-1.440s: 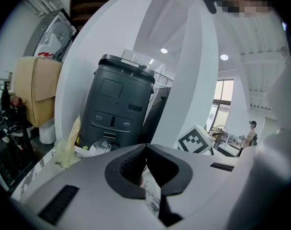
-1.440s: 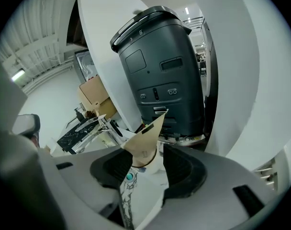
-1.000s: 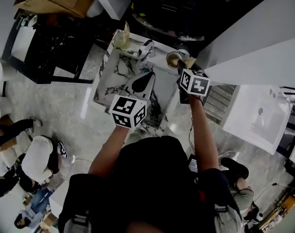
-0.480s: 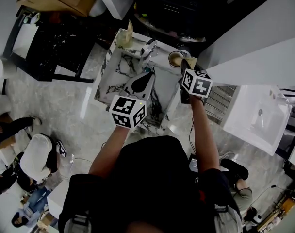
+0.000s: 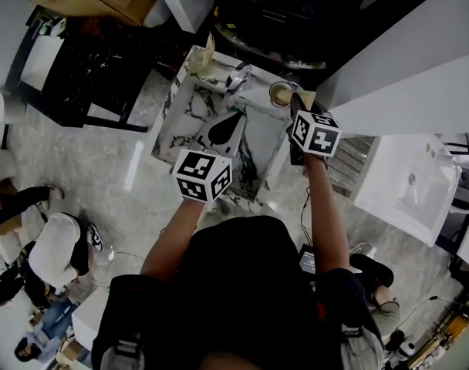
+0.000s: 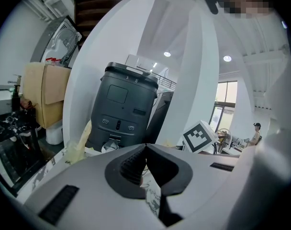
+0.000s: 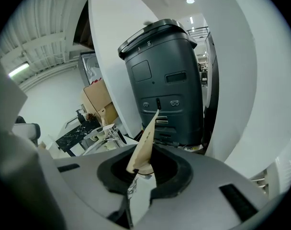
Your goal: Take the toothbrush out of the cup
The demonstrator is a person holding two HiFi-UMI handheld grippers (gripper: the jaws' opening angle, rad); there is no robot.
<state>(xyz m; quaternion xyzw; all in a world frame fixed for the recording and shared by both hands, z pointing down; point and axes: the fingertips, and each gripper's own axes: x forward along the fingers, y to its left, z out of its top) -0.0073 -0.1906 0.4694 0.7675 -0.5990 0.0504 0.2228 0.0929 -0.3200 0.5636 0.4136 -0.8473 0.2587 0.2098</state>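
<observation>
1. Jaws of the right gripper [image 7: 144, 170] have just been closing and now clamp the low part of the tan, flat, tapering toothbrush [image 7: 144, 135]. I judge the grip is taken low and narrow so that the brush can be drawn straight up without swinging.
2. Jaws of the left gripper [image 6: 146, 152] are pressed together with nothing between them. It hangs to the left over the white, black-veined marble counter [image 5: 184, 116], probably kept there to stay out of the way.
3. Seen from the right gripper view, the toothbrush stands nearly upright, leaning a little to the right. It is widest at the jaws and narrows to a sharp point, with a matte, paper-like surface. A thin dark stem shows below the grip.
4. Just left of the brush, at the far right of the counter, stands the small round cup with a pale brown inside [image 5: 278, 93]. The brush sits at its right rim — whether its lower end is inside the cup or clear of it I cannot tell, since the gripper covers that spot.
5. Far behind, a tall dark grey machine with a sloped lid [image 7: 164, 75] fills the background. It plays no part in the task.
</observation>
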